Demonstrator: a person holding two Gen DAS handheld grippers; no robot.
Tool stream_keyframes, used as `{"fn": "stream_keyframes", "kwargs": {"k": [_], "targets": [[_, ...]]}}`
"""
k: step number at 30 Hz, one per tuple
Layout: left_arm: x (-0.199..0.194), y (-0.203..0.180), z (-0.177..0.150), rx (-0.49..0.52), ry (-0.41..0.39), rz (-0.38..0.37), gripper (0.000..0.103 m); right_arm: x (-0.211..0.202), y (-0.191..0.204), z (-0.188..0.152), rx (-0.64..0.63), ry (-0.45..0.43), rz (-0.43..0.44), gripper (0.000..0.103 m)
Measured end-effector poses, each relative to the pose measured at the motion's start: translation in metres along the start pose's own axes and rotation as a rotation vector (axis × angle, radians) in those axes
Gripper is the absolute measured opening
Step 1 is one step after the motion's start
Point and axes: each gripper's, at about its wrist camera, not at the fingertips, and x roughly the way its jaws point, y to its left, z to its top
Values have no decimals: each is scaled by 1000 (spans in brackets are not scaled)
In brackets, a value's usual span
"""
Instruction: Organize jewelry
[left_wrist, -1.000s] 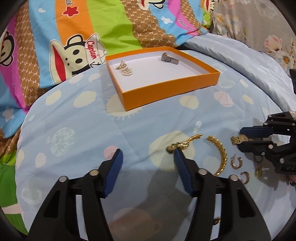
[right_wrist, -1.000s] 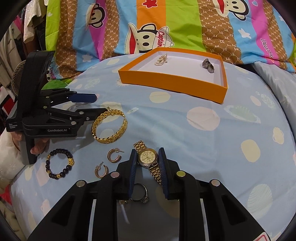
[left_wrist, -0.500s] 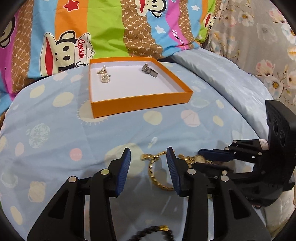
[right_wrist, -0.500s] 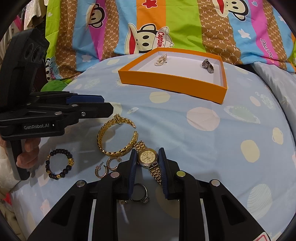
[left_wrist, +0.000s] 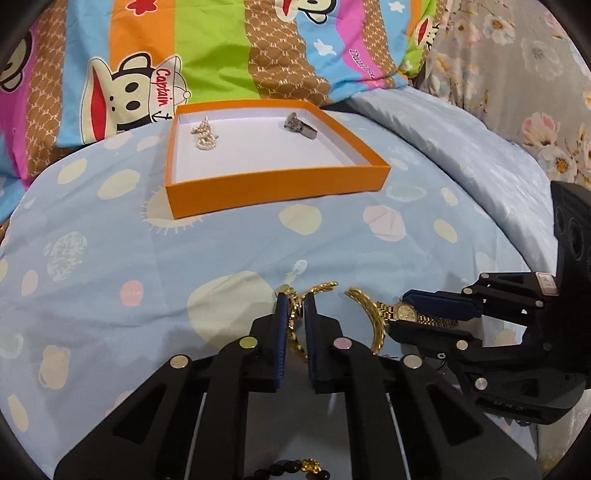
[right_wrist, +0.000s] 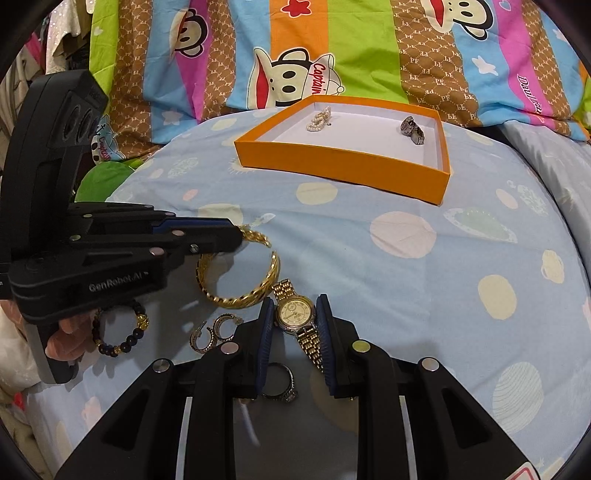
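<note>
An orange box (left_wrist: 273, 186) (right_wrist: 343, 170) with a white floor stands on the blue bedspread and holds a pearl piece (left_wrist: 204, 137) (right_wrist: 318, 120) and a silver ring (left_wrist: 300, 125) (right_wrist: 413, 130). My left gripper (left_wrist: 295, 306) (right_wrist: 236, 236) is shut on one end of an open gold bangle (left_wrist: 373, 317) (right_wrist: 240, 273). My right gripper (right_wrist: 295, 314) (left_wrist: 402, 310) is shut on a gold watch (right_wrist: 295, 314) (left_wrist: 404, 312) that lies on the bedspread.
Near my right gripper lie two hoop earrings (right_wrist: 212, 330), a dark bead bracelet (right_wrist: 118, 328) (left_wrist: 291, 467) and a ring (right_wrist: 279, 382). Striped cartoon pillows (right_wrist: 332, 51) rise behind the box. A grey floral cloth (left_wrist: 517, 74) lies at the right.
My left gripper swung right over the gold bangle and closed on its end, and the bangle shifted. My right gripper stayed shut on the watch.
</note>
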Motion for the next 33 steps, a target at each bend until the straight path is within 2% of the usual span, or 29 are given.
{"fn": "stream_keyframes", "kwargs": {"k": [8, 15, 18, 20, 21, 27, 29, 33], "targets": [[-27, 12, -3, -74, -59, -74, 0, 0, 0, 0, 0, 0, 0, 21], [-26, 23, -6, -127, -43, -83, 1, -1, 0, 0, -2, 0, -2, 21], [-20, 19, -3, -125, -35, -73, 12, -1, 0, 0, -2, 0, -2, 21], [-16, 15, -3, -113, -32, -48, 36, -1, 0, 0, -2, 0, -2, 21], [-11, 12, -2, -102, -29, -26, 36, -1, 0, 0, -2, 0, -1, 21], [5, 4, -1, -64, 1, 6, 33, -1, 0, 0, -2, 0, -1, 21], [6, 3, 0, -57, -1, 20, 14, -1, 0, 0, -2, 0, -2, 21], [-8, 7, -3, -69, -44, -16, 14, -1, 0, 0, -2, 0, -1, 21]]}}
